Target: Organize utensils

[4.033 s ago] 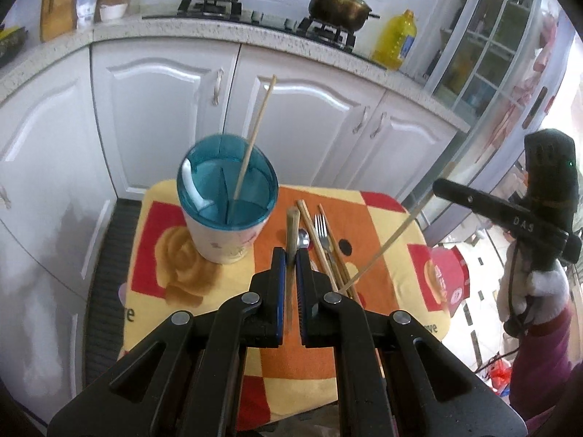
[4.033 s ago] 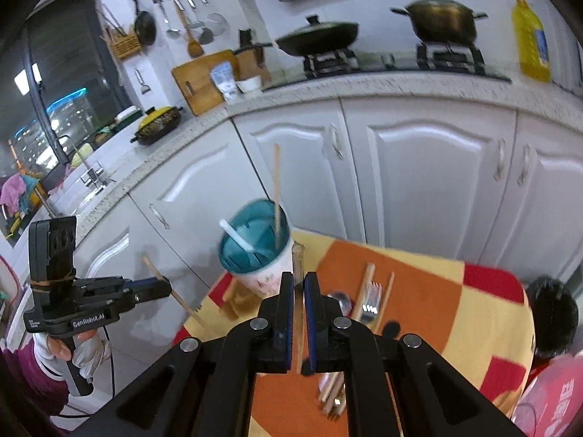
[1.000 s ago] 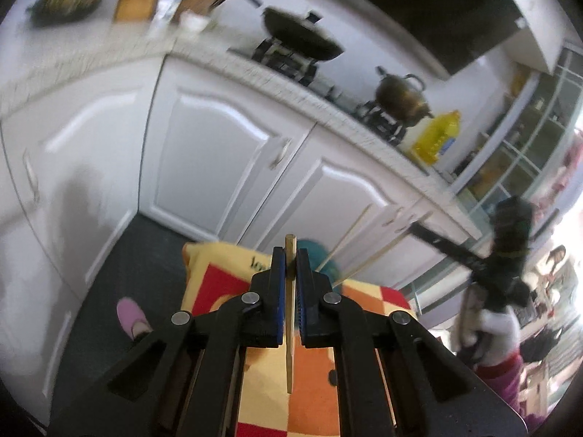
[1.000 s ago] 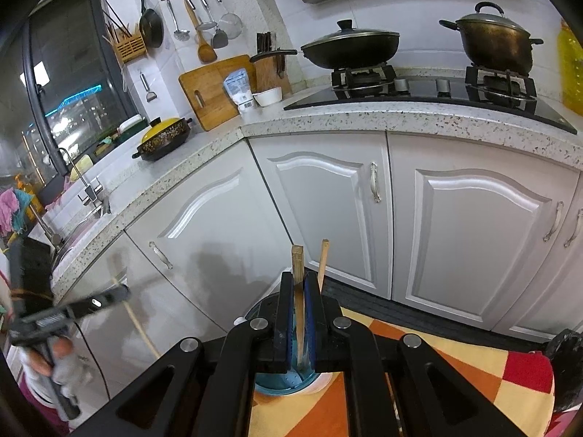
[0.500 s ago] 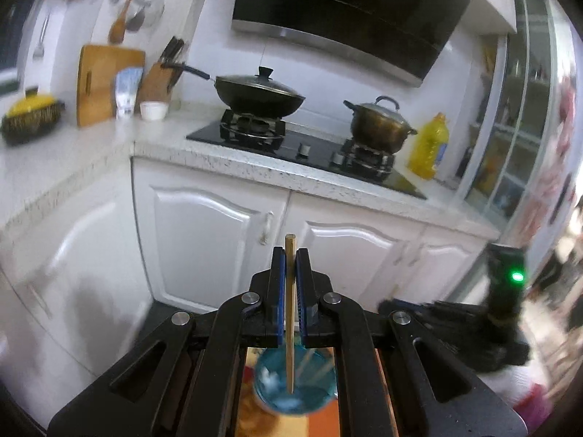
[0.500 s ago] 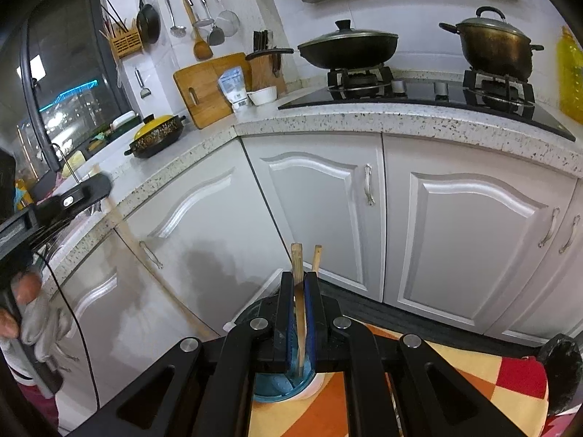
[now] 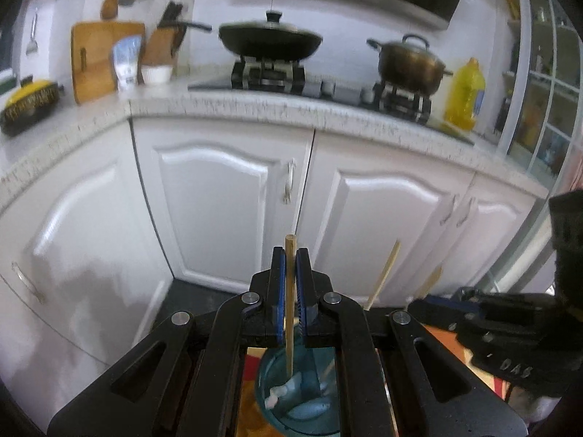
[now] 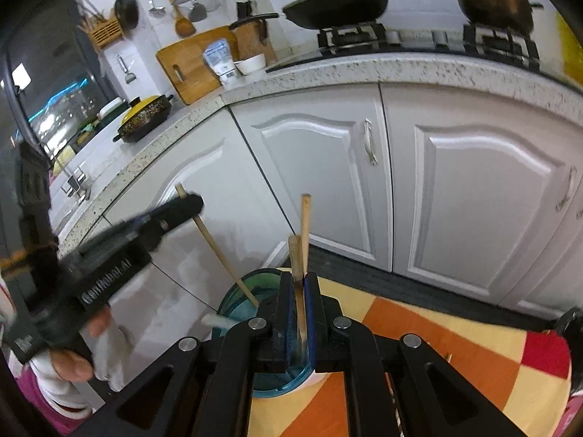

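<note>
Left wrist view: the left gripper (image 7: 290, 284) is clamped on a slim round wooden chopstick (image 7: 289, 313) that stands upright, its lower end down inside the teal translucent utensil holder (image 7: 271, 386). The gripper's black frame hides most of the holder's rim, and a whitish item lying inside is too blurred to name. A second chopstick (image 7: 382, 276) leans out to the right. The right gripper (image 7: 430, 304) is motion-smeared, its tip hard to read.

Right wrist view: the right gripper (image 8: 299, 291) is closed on a thicker wooden handle (image 8: 296, 260); its lower part is hidden between the blue pads. The holder (image 8: 237, 291) sits on the table's checked orange, yellow and red cloth (image 8: 455, 349). The left gripper (image 8: 191, 202), blurred, holds its chopstick (image 8: 222, 251) slanting into the holder.
</note>
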Available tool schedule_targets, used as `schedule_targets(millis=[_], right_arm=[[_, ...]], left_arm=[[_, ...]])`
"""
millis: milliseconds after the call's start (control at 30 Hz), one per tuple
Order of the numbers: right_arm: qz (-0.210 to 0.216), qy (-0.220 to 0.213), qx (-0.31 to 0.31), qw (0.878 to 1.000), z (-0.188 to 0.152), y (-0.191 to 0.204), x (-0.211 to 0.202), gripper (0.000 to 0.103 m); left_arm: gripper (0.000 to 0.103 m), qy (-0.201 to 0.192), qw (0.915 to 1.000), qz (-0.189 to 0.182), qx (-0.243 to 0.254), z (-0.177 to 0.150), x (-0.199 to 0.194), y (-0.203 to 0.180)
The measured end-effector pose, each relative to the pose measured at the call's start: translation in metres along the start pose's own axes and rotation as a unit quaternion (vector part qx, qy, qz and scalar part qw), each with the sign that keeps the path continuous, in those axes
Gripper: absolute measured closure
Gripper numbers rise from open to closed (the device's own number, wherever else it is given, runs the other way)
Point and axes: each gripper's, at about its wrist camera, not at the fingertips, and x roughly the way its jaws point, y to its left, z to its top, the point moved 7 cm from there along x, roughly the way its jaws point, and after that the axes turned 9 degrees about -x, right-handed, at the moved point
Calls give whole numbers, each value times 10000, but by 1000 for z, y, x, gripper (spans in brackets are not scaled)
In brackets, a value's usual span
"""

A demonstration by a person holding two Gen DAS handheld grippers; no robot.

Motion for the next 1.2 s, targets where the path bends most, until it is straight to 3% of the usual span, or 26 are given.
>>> schedule_targets(millis=[100,200,267,300,533,800,1200], right_arm=[[50,-61,104,9999,-4,-3,-8,76],[68,-80,163,9998,-9,-4,-15,74],[61,-60,204,9998,-15,-5,-18,74],[57,-56,218,9997,-18,-5,-19,74],[-54,83,239,9997,-45,-6,-26,74],[-316,117,266,9991,-70,-11,-44,74],[-655,168,540,9962,-110,-36,-72,70]], left_arm=[[99,157,9998,-1,-91,-7,5,3],[92,245,9994,-47,-259,-10,0,6],[72,266,9992,-73,-279,-13,-2,6],[70,269,9991,-101,-308,-15,-5,6],[67,294,9991,-27,-311,-32,-24,0],[66,275,9996,29,44,-57,-42,-24],[66,559,9979,-155,295,-96,-50,-67]])
